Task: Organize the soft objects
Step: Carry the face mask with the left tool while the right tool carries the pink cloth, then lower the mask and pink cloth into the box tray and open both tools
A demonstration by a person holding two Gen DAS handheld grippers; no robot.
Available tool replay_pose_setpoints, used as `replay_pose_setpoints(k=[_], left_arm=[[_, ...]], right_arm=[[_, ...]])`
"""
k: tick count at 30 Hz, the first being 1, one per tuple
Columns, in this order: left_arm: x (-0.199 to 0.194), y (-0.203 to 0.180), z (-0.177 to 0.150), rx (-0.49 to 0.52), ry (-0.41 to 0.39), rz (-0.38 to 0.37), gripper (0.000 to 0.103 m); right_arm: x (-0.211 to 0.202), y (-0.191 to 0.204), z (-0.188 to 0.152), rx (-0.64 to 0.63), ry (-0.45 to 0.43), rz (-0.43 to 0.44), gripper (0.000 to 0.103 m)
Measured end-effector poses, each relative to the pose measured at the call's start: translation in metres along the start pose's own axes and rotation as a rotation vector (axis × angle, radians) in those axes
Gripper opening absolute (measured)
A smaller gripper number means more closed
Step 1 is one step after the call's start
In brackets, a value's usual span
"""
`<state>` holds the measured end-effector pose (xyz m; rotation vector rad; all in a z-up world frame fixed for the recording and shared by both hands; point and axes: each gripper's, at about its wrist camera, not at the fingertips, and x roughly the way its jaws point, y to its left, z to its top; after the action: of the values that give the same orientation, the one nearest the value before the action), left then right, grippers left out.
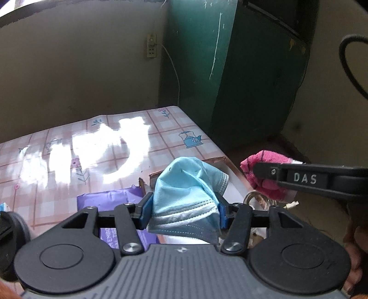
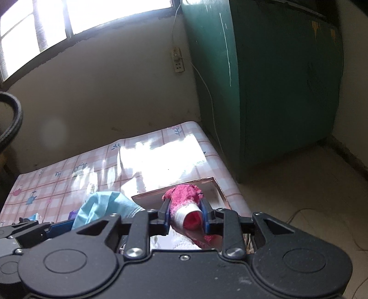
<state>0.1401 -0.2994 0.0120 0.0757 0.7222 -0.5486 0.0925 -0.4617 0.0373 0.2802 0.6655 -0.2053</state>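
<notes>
Grippers number two, and each carries one soft thing. Left gripper (image 1: 184,210) has its jaws partly apart, blue pads pressed on either side of one crumpled blue mask (image 1: 186,191); the mask bulges up above the pads and hangs below them. Right gripper (image 2: 186,216) has its jaws nearly together, clamped on one rolled pink cloth (image 2: 187,203) with a white band round it; the roll sticks out past the fingertips. Both loads are held in the air above the near right corner of the table (image 1: 57,147).

One cardboard box (image 2: 214,186) lies on the table under and just beyond the grippers, its flaps open; the right gripper's cloth is over it. One purple packet (image 1: 108,195) lies on the checked tablecloth left of the box, partly hidden by the left gripper. From the left wrist view the right gripper's finger crosses in from the right edge, covering part of the pink cloth.

One green cabinet (image 1: 241,69) stands beyond the table's right end. One wall socket (image 1: 151,47) with a white cable (image 1: 172,66) sits on the wall behind. A window (image 2: 69,18) throws glare over the tabletop.
</notes>
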Motion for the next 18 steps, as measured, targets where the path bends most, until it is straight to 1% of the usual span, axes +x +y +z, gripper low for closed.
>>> replay_pose_setpoints(k=[1, 3, 4, 5, 6, 7, 8, 12, 14, 16, 18], left_arm=[[0.002, 0.001, 0.001, -0.004, -0.001, -0.011, 0.063], [0.004, 0.001, 0.002, -0.002, -0.003, -0.010, 0.067], [0.004, 0.001, 0.002, -0.004, -0.009, -0.009, 0.072], [0.004, 0.002, 0.003, -0.006, -0.017, -0.014, 0.079], [0.005, 0.003, 0.003, -0.011, -0.020, -0.015, 0.081], [0.004, 0.004, 0.004, -0.016, -0.022, -0.016, 0.085], [0.004, 0.005, 0.004, -0.023, -0.027, -0.018, 0.089], [-0.002, 0.009, 0.005, -0.036, -0.038, -0.005, 0.090], [-0.008, 0.008, 0.005, -0.029, -0.042, 0.001, 0.090], [-0.014, 0.007, 0.006, -0.015, -0.046, 0.026, 0.090], [-0.022, 0.007, 0.006, 0.000, -0.054, 0.054, 0.091]], right_arm=[[0.003, 0.001, 0.001, -0.003, 0.001, -0.002, 0.035], [0.006, 0.002, 0.002, -0.005, -0.004, -0.002, 0.039], [0.008, 0.002, 0.003, -0.004, -0.012, -0.008, 0.041], [0.008, 0.002, 0.003, -0.005, -0.015, -0.007, 0.050], [0.009, 0.003, 0.004, -0.006, -0.019, -0.004, 0.055], [0.009, 0.003, 0.003, -0.005, -0.024, -0.005, 0.064], [0.009, 0.003, 0.004, -0.005, -0.029, -0.002, 0.069], [0.002, 0.004, 0.002, -0.008, -0.049, -0.017, 0.070], [-0.006, 0.005, 0.002, 0.002, -0.060, -0.010, 0.070], [-0.013, 0.008, 0.002, 0.001, -0.070, -0.004, 0.070], [-0.024, 0.013, 0.000, -0.018, -0.079, -0.029, 0.070]])
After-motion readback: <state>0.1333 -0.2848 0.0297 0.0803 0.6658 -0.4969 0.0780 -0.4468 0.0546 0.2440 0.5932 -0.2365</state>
